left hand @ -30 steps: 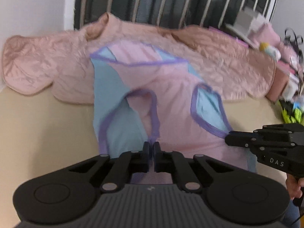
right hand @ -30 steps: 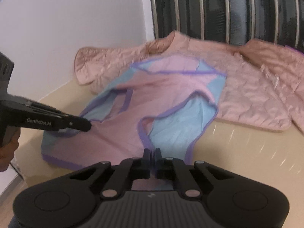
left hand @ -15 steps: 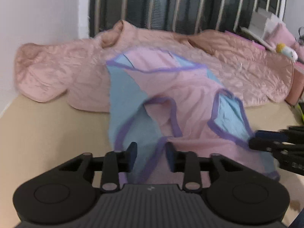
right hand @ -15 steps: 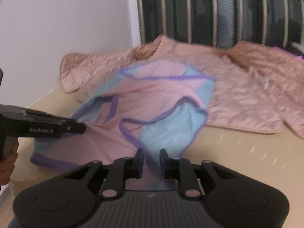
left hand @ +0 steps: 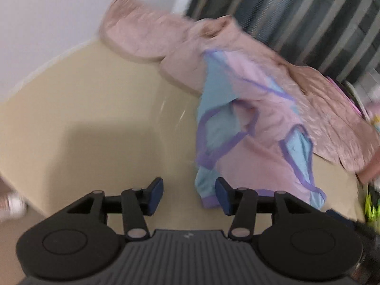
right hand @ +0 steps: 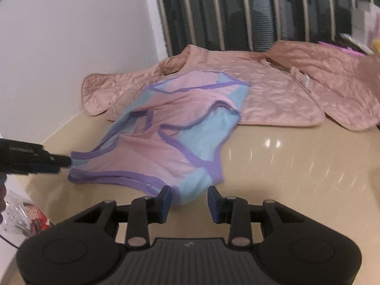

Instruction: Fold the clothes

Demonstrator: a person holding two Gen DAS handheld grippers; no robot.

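Note:
A pink and light-blue top with purple trim (right hand: 175,128) lies spread on the beige table (right hand: 296,190), its far part resting on a quilted pink jacket (right hand: 280,95). In the left wrist view the same top (left hand: 256,142) lies to the right of my left gripper (left hand: 189,192), which is open with nothing between its fingers. My right gripper (right hand: 188,200) is open just in front of the top's near hem, holding nothing. The left gripper's fingers (right hand: 35,159) show at the left edge of the right wrist view, beside the hem corner.
The quilted pink jacket (left hand: 152,38) spreads along the back against a white wall (right hand: 71,35) and a barred window (right hand: 261,11). A packet with red print (right hand: 26,218) lies off the table's near left corner. Bright green and pink items (left hand: 370,204) sit at the right.
Both grippers were shut on the top's hem a second ago; both have opened and let it go. The top now lies flat. The left gripper has swung left and tilted.

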